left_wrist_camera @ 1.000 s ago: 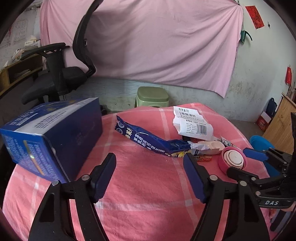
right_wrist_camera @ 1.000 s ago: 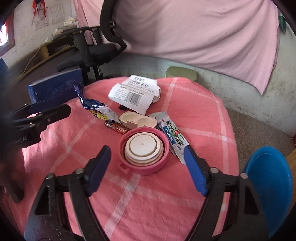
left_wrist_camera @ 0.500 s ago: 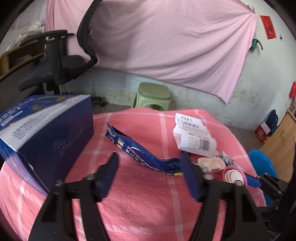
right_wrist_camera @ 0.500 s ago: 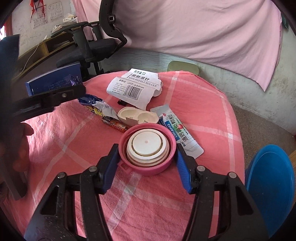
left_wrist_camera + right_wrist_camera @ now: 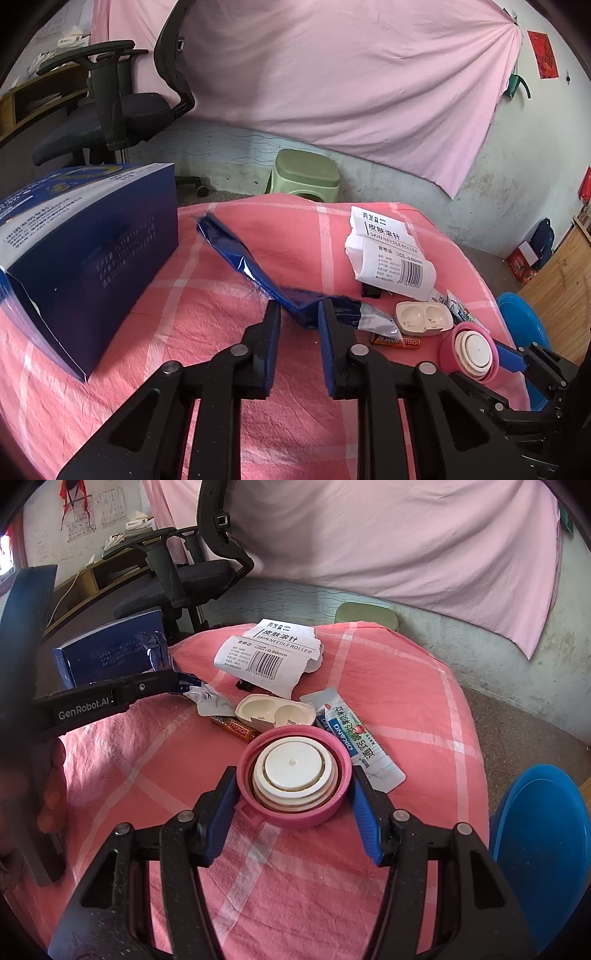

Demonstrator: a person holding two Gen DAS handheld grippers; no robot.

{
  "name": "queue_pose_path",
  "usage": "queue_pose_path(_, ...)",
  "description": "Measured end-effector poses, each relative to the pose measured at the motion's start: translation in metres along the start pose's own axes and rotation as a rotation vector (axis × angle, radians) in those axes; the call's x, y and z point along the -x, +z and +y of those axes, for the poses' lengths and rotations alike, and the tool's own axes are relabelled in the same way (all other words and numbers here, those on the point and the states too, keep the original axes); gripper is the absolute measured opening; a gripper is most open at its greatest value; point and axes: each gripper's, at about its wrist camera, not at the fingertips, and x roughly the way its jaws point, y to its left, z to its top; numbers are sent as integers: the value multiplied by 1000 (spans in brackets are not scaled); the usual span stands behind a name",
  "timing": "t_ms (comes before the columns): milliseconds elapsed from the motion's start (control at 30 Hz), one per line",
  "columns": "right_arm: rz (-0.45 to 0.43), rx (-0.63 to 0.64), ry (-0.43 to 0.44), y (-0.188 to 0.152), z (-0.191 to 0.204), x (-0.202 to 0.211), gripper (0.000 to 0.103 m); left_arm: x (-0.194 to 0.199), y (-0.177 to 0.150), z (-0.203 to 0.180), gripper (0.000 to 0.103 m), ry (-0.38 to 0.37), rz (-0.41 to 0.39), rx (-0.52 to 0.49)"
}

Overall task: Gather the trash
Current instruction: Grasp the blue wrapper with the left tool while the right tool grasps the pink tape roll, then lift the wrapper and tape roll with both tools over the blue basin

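While most of the litter lies loose on the pink checked cloth (image 5: 229,369), you are only at the start of the collecting. Your left claw (image 5: 298,321) is closing around the blue snack wrapper (image 5: 258,273); a fold of the foil sits between its blue pads (image 5: 327,332), but a gap shows there, so whether they press on it yet cannot be told. Your right claw (image 5: 291,794) has its pads touching both sides of the pink lid (image 5: 295,779), which is turned up with its white insert showing, so that piece looks gripped but not yet carried off.

Left on the cloth are the torn white label paper (image 5: 269,653), a small black clip (image 5: 371,291) just beside it, the cream two-cup case (image 5: 275,710), the battery (image 5: 234,726) just beside that case, and the white and blue sachet (image 5: 356,742) touching the lid's far edge. None of these looks handled.

As for containers, the blue carton (image 5: 85,251) stands on the cloth at your left with its end facing you; its inside is hidden, so you cannot tell whether anything is in it. The blue bin (image 5: 539,853) sits off the table at your right, low beside the edge, and the part of its inside that shows holds nothing. It seems the likely place for both pieces you now hold.
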Motion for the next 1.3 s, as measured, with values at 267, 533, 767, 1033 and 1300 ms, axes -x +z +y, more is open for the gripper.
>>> queue_pose_path(267,-1,-1,1,-1,0,0,78,6,-3,9,13,-86,9,26)
queue_pose_path(533,-33,-10,-30,-1,-1,7,78,10,3,14,42,-89,-7,100)
queue_pose_path(767,-24,1,-22,-1,1,5,78,-2,13,19,42,-31,12,175)
queue_pose_path(1033,-21,-10,-10,-2,-1,5,78,-10,20,26,36,-5,-8,243)
queue_pose_path(1300,-32,-16,-7,-3,-2,7,78,-10,19,30,13,-25,-7,252)
